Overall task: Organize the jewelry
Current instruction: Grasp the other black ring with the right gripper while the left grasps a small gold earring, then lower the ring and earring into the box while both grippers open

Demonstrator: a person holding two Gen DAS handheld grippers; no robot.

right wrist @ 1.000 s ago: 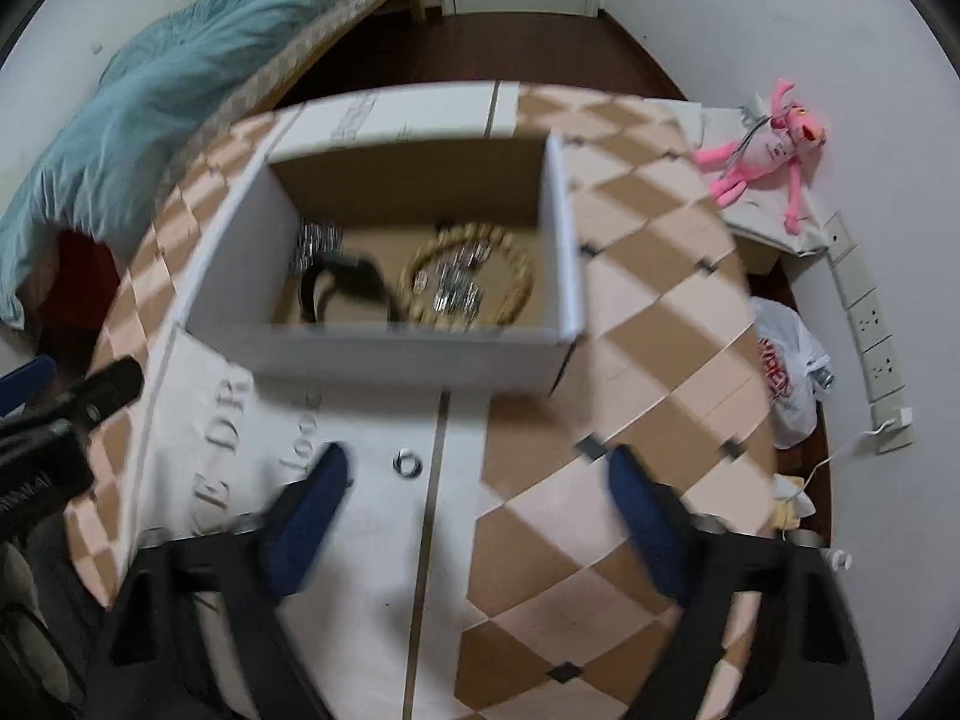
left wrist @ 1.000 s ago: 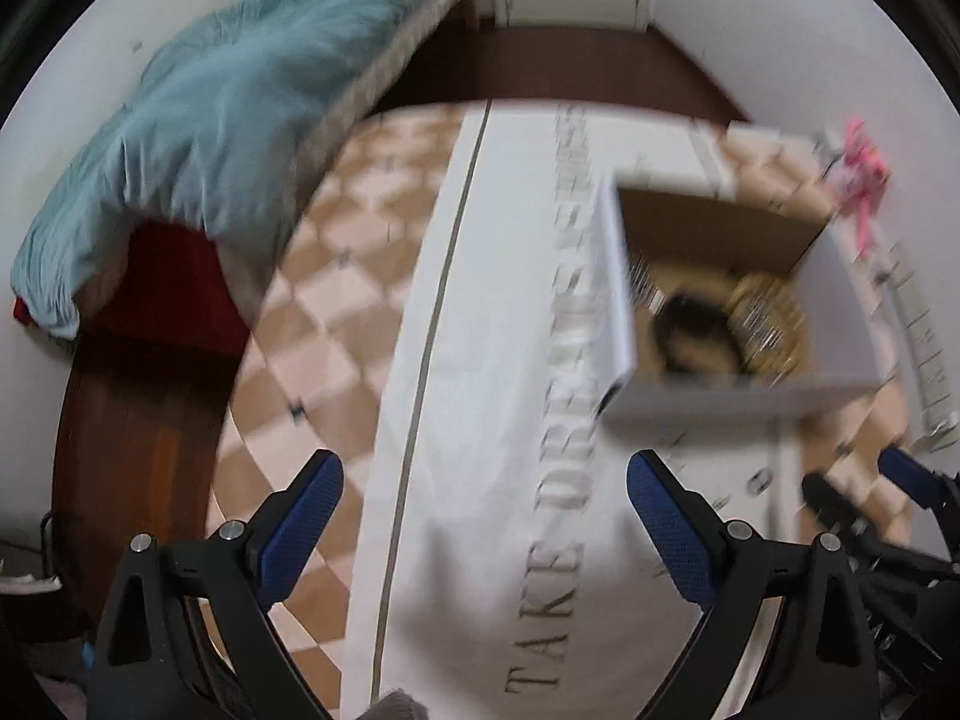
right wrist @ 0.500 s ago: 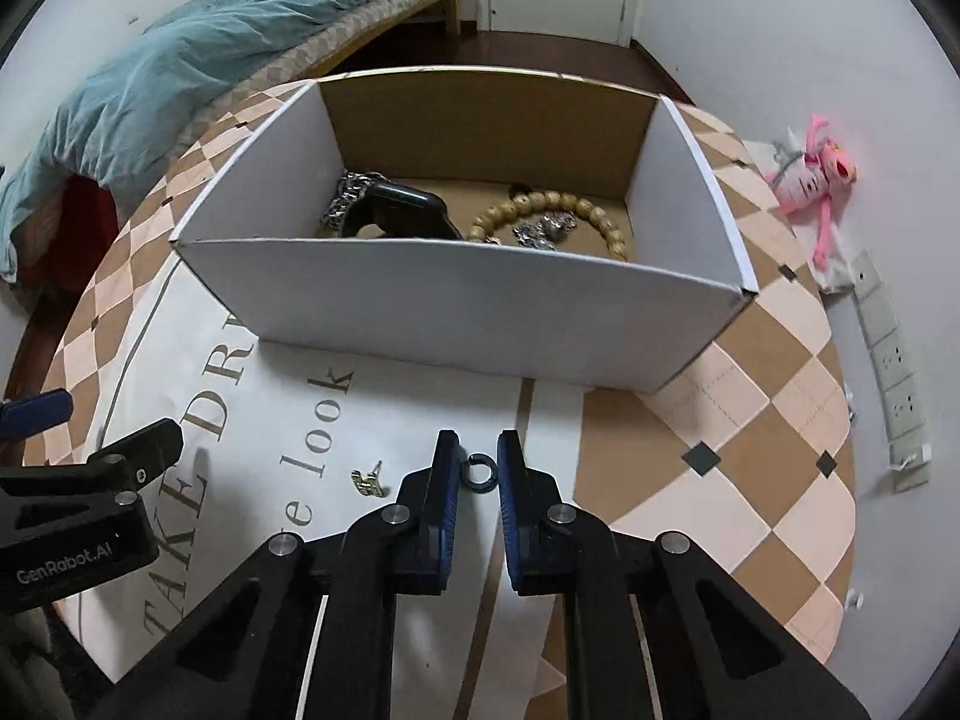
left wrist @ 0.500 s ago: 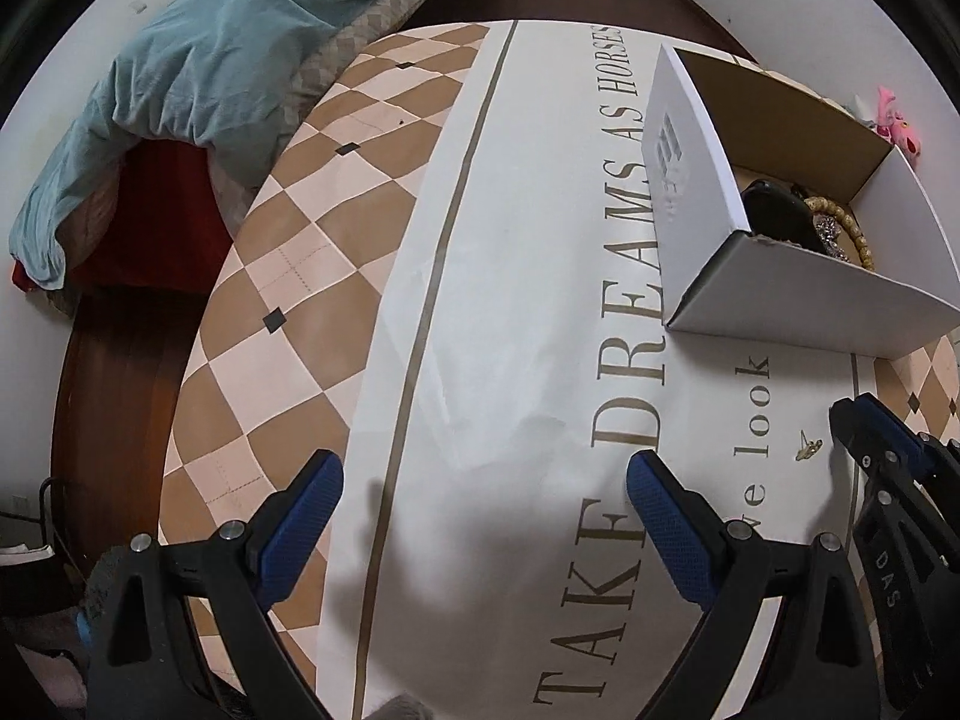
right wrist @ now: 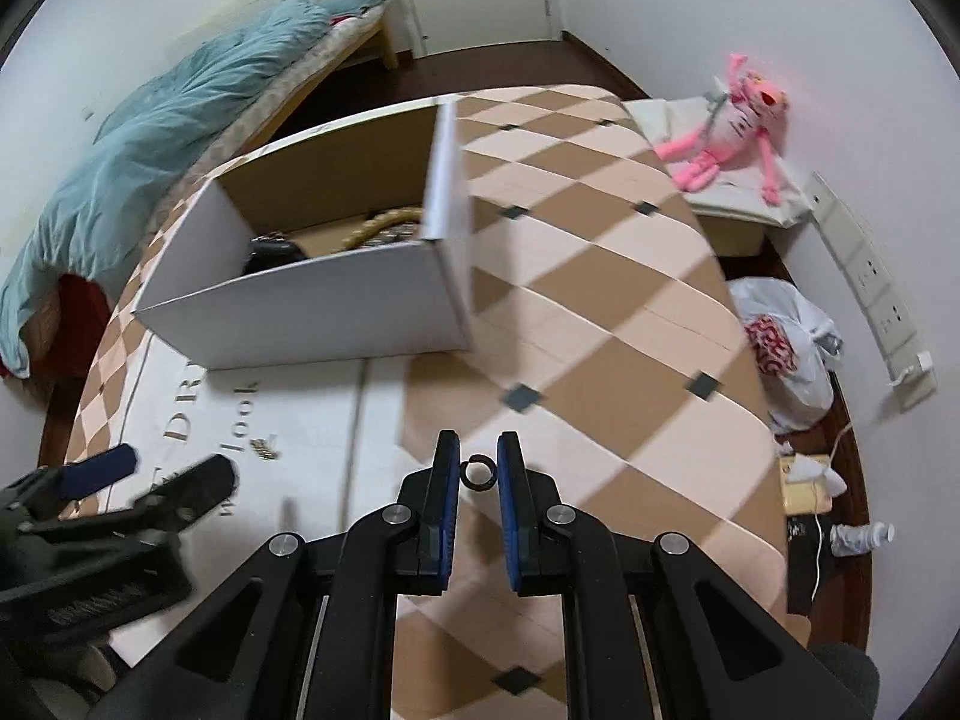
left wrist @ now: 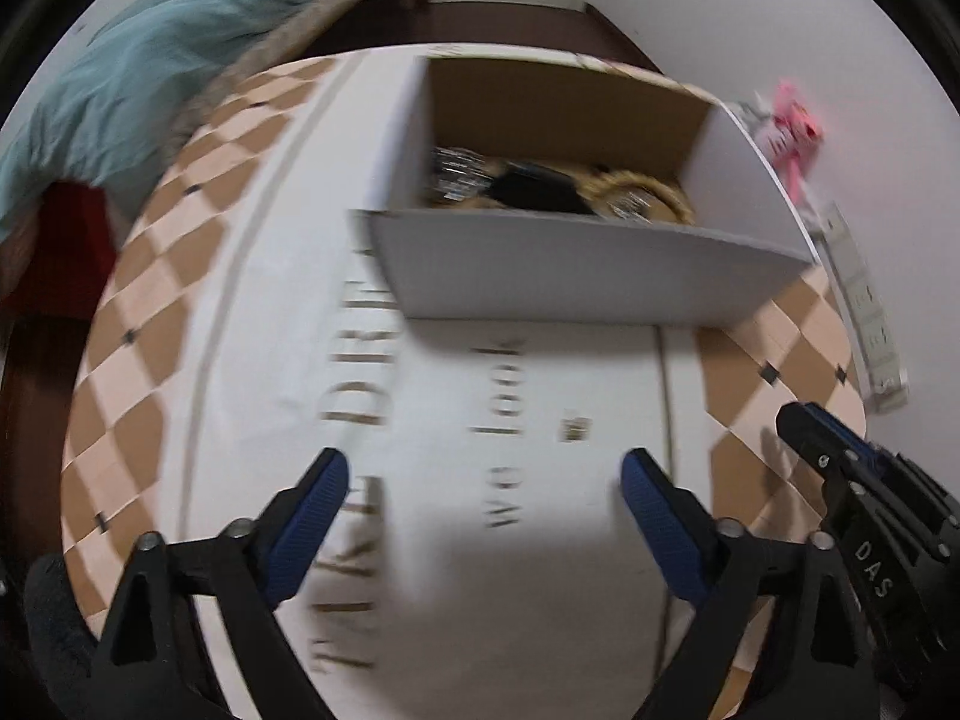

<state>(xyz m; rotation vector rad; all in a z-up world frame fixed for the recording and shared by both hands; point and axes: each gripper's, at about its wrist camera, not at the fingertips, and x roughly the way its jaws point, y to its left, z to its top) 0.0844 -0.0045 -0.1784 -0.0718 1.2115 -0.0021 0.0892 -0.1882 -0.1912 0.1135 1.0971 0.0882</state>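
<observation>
Between the right gripper (right wrist: 478, 473) fingers sat a small dark metal ring (right wrist: 479, 471), pinched; next, carry it into the white cardboard box (right wrist: 336, 312). Left gripper (left wrist: 483, 483) gaped wide, empty.

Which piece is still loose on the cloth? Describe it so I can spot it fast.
Start at the white cardboard box, then drop to the white cloth printed with "look". Beside that word lies a small gold earring, the only jewelry loose there; the dark ring is between the right gripper's fingers.
</observation>
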